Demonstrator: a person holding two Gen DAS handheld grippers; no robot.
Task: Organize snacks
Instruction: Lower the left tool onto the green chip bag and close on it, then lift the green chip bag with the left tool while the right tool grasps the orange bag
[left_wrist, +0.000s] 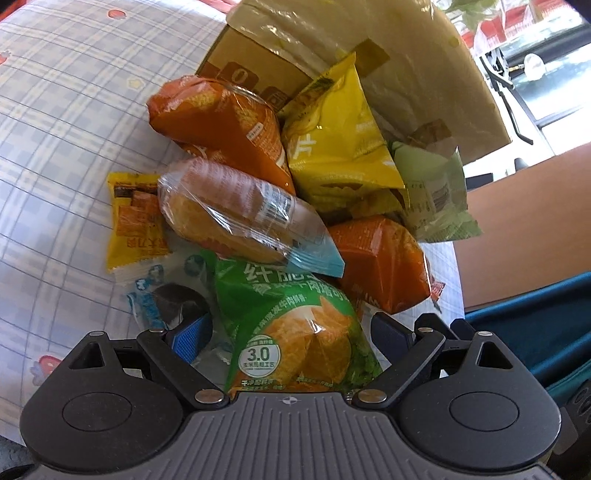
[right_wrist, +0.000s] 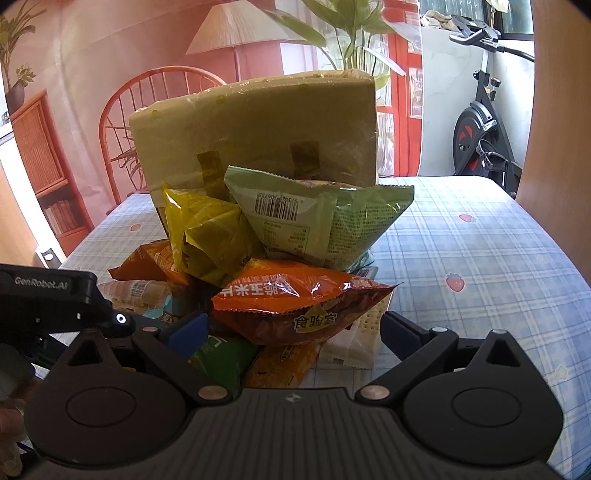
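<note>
A heap of snack bags lies on the checked tablecloth (left_wrist: 55, 147) against a cardboard box (left_wrist: 388, 55). In the left wrist view my left gripper (left_wrist: 291, 332) is open, its jaws on either side of a green chip bag (left_wrist: 295, 332). Above it lie a clear-wrapped bread roll (left_wrist: 236, 210), orange bags (left_wrist: 221, 118), a yellow bag (left_wrist: 340, 147) and a pale green bag (left_wrist: 432, 192). In the right wrist view my right gripper (right_wrist: 291, 328) is open around an orange corn-chip bag (right_wrist: 291, 299). The yellow bag (right_wrist: 207, 229), the pale green bag (right_wrist: 314, 218) and the box (right_wrist: 255, 129) stand behind it.
A small yellow packet (left_wrist: 135, 218) and a blue-white cookie packet (left_wrist: 166, 295) lie at the heap's left. A white cracker packet (right_wrist: 358, 339) lies under the orange bag. The left gripper's body (right_wrist: 55, 299) shows at the left. A chair (right_wrist: 147, 96) and an exercise bike (right_wrist: 480, 129) stand beyond the table.
</note>
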